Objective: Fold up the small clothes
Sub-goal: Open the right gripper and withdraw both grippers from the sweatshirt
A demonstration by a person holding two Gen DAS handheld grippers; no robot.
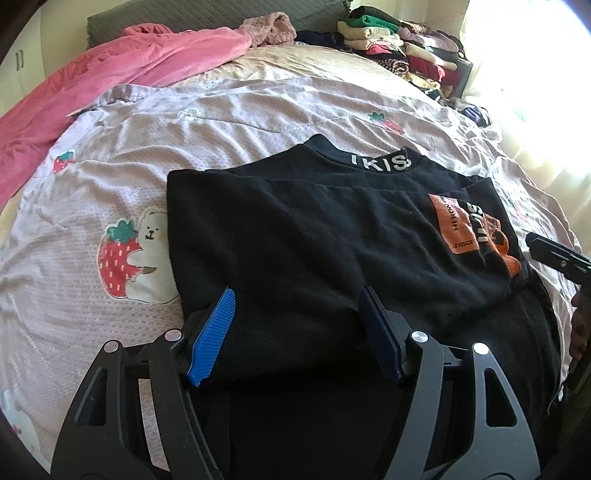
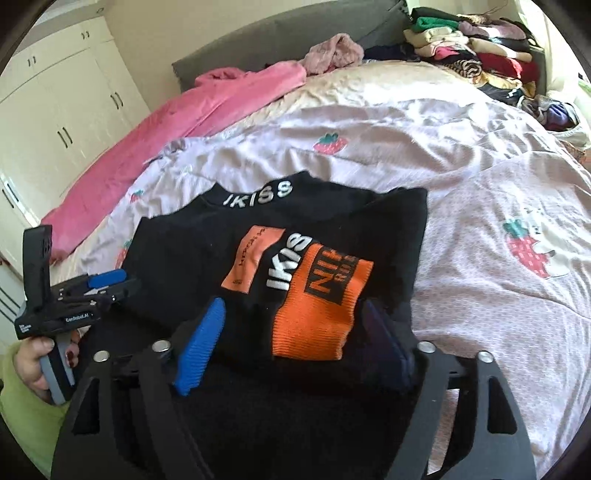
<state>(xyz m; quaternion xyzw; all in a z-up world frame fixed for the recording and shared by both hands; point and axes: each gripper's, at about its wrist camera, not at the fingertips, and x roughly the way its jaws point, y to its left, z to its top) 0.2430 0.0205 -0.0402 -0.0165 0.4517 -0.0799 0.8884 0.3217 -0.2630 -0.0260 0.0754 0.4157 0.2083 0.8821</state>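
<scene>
A black sweater (image 1: 314,229) lies partly folded on the bed, its collar with white "IKISS" lettering (image 1: 380,162) at the far side. An orange patch and an orange ribbed cuff (image 2: 317,306) lie on top of it (image 2: 192,251). My left gripper (image 1: 295,332) hovers open over the sweater's near left edge, blue pads (image 1: 214,332) wide apart with black fabric below them. My right gripper (image 2: 295,347) is open too, its fingers on either side of the orange cuff and not pressing it. A hand holds the left gripper (image 2: 107,280) at the sweater's left side.
The bed has a pale bedsheet (image 1: 110,177) with a strawberry-and-bear print. A pink blanket (image 1: 110,81) lies along the far left. Stacked folded clothes (image 2: 480,55) sit at the far right corner by a grey headboard (image 2: 295,33). White wardrobes (image 2: 55,110) stand at the left.
</scene>
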